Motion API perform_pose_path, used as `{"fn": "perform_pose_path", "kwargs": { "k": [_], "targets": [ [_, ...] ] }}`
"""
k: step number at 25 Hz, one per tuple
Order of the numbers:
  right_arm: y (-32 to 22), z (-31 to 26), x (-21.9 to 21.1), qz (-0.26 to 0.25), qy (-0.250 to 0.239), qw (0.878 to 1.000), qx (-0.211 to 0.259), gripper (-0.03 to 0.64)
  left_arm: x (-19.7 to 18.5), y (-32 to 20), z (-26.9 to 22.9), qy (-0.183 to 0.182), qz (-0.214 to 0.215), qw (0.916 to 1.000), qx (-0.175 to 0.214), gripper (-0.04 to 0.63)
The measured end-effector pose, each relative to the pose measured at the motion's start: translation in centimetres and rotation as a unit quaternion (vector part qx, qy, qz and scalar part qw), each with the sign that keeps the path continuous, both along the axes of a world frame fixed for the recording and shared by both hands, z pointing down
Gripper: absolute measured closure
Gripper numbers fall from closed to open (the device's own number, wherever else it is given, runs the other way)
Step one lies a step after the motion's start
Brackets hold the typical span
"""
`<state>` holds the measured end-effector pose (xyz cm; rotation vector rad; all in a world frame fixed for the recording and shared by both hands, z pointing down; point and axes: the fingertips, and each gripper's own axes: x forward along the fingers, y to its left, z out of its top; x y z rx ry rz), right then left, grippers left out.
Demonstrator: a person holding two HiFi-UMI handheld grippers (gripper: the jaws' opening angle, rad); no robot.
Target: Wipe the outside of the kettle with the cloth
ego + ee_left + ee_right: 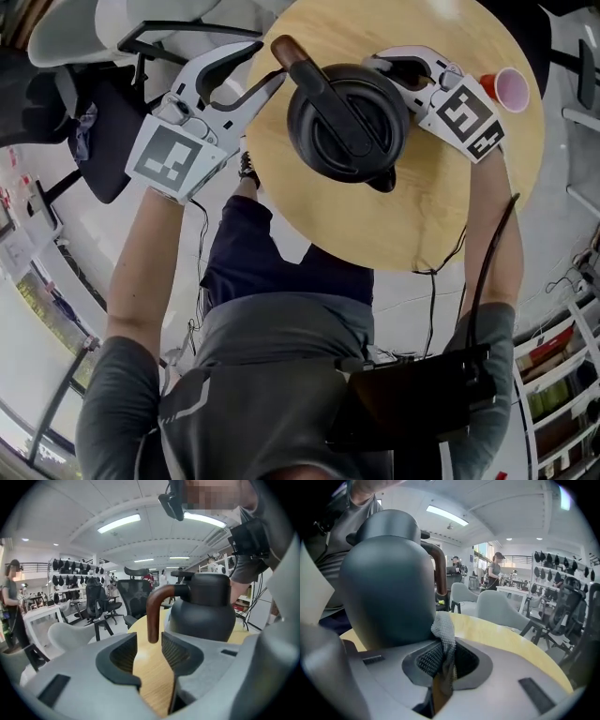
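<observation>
A black kettle [347, 122] with a brown-tipped handle [286, 52] stands on the round wooden table [431, 216]. My left gripper [272, 64] is at the kettle's left, by the handle. In the left gripper view its jaws [150, 651] stand open, and the handle's end [153, 616] hangs just beyond them, untouched. My right gripper [398, 67] is at the kettle's right side. It is shut [443, 660] on a grey mesh cloth [444, 632], whose free end lies against the kettle's wall [389, 592].
A pink cup [511, 89] stands at the table's right edge, behind the right gripper. Chairs [94, 28] crowd the floor left of the table, and grey chairs [497, 609] stand beyond its far side. A black cable [483, 272] hangs along my right arm.
</observation>
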<state>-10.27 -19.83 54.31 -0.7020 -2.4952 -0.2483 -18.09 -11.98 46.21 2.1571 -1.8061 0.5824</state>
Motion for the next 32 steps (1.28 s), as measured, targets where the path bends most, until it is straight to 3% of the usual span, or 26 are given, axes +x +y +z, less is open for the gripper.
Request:
{"fn": "perform_pose_path", "kwargs": {
  "k": [3,7,13,20,23,27,29,32],
  "targets": [
    [0.7,0.3,-0.7,-0.031,0.012,0.999,-0.004,0.563,0.2,1.7,1.8,0.017,-0.005,0.9998,-0.013,0.452],
    [1.4,0.8,-1.7,-0.074,0.042,0.996,-0.010,0.563,0.3,2.9,2.8,0.040,-0.013,0.9991,-0.001,0.471],
    [2.3,1.7,-3.7,-0.139,0.075,0.987,-0.005,0.565,-0.3,5.4,2.8,0.020,-0.004,0.9998,0.007,0.488],
    [2.1,1.8,-2.5,-0.230,0.112,0.967,0.014,0.565,1.7,7.7,1.1,-0.005,-0.048,0.9988,-0.007,0.495],
    [3.2,1.6,-3.6,-0.273,0.124,0.954,0.022,0.565,0.8,9.2,1.3,0.023,-0.074,0.9969,-0.013,0.495],
    [5.7,1.0,-5.4,-0.314,0.149,0.937,0.030,0.566,-0.6,12.0,1.4,0.045,-0.079,0.9957,-0.018,0.497],
    [6.0,0.7,-6.0,-0.311,0.151,0.938,0.029,0.565,-1.2,12.9,1.1,0.043,-0.085,0.9952,-0.021,0.499],
    [4.7,-0.2,-6.0,-0.265,0.140,0.954,0.019,0.565,-1.4,13.0,0.0,0.041,-0.090,0.9950,-0.013,0.503]
  ]
}}
